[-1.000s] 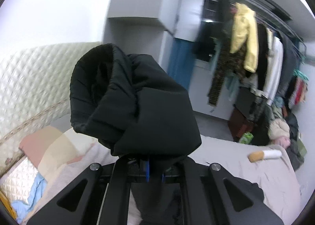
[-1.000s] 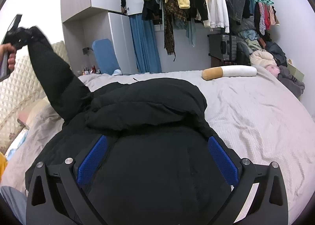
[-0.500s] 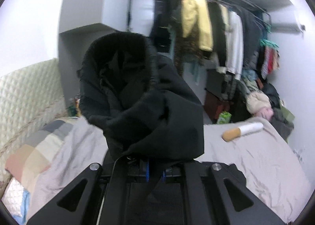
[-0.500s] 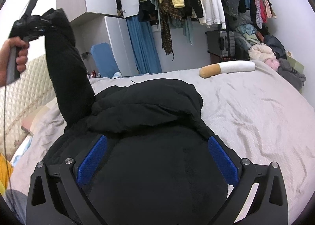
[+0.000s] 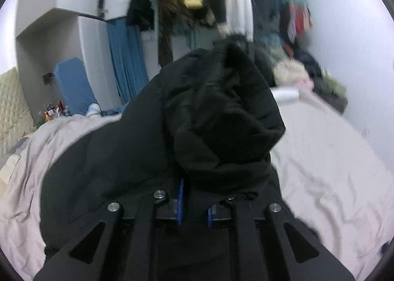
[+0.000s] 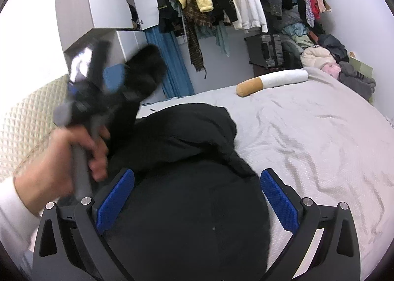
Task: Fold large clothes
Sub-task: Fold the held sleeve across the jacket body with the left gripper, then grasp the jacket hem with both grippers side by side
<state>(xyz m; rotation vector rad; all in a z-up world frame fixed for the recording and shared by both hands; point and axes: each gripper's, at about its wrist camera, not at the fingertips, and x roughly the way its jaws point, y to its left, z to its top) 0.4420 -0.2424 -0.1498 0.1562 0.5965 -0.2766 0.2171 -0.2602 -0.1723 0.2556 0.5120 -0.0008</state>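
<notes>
Sleeve carried over the black coat on the bed

The left tongs (image 5: 193, 203), jaws opening with the padded sleeve cuff (image 5: 221, 118) between them, hover above the coat body (image 6: 182, 207), nearer it than anything else. The right tongs (image 6: 197, 202) gape wide, empty, over that puffy, matte bulk spread on the crinkled grey bedsheet (image 6: 320, 138).

No text, label, brand, number or sign can be read in either view
</notes>
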